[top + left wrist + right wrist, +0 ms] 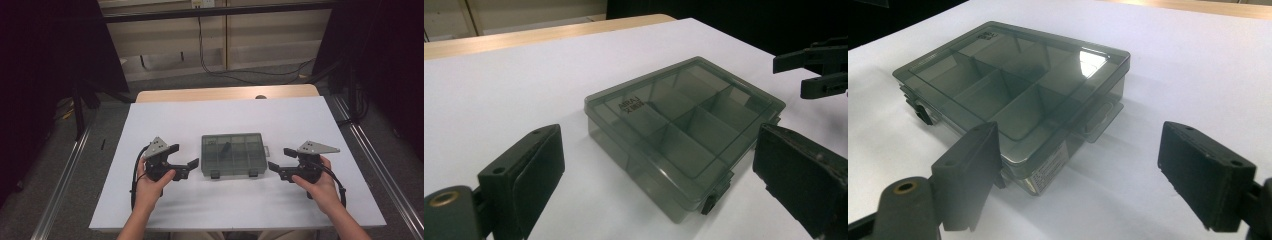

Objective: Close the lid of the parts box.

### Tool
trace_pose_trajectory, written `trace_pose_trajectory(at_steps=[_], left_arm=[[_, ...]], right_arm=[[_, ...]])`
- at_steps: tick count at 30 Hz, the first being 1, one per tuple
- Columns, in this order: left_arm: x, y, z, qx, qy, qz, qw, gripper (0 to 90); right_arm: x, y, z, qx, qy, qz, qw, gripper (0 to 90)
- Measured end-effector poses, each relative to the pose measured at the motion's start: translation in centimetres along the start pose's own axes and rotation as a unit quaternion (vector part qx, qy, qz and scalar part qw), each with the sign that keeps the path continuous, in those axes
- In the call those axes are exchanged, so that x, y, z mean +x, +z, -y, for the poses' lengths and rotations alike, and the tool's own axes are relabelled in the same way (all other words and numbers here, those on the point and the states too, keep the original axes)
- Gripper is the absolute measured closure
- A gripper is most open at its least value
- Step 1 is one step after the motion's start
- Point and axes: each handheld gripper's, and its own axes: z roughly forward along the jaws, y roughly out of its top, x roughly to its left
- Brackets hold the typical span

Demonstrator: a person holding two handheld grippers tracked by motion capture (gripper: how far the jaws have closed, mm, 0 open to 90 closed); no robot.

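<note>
A smoky grey box [232, 155] with a shut clear lid is seen in the middle of the white table [250, 205]. It is found between the 2 grippers. The left gripper [183, 161] is held just beside the box's left end. Its jaws are spread wide and nothing is held in them. The right gripper [280, 163] is held just beside the right end, also spread wide and holding nothing. 2 dark latches [710, 204] are seen on the front wall.

The box could be pushed away if only 1 side is touched first, because the table looks smooth. The lid could stay stuck if the latches are missed. The thin plastic might be cracked by a hard squeeze.
</note>
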Motion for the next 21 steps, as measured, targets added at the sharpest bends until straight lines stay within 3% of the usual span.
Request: trace_pose_trajectory(at_steps=[21], left_arm=[[1.4, -2.6, 1.2, -0.03, -0.002, 0.008, 0.9995, 5.2]], right_arm=[[0.3, -0.6, 0.6, 0.001, -0.013, 0.004, 0.9999, 11.1]])
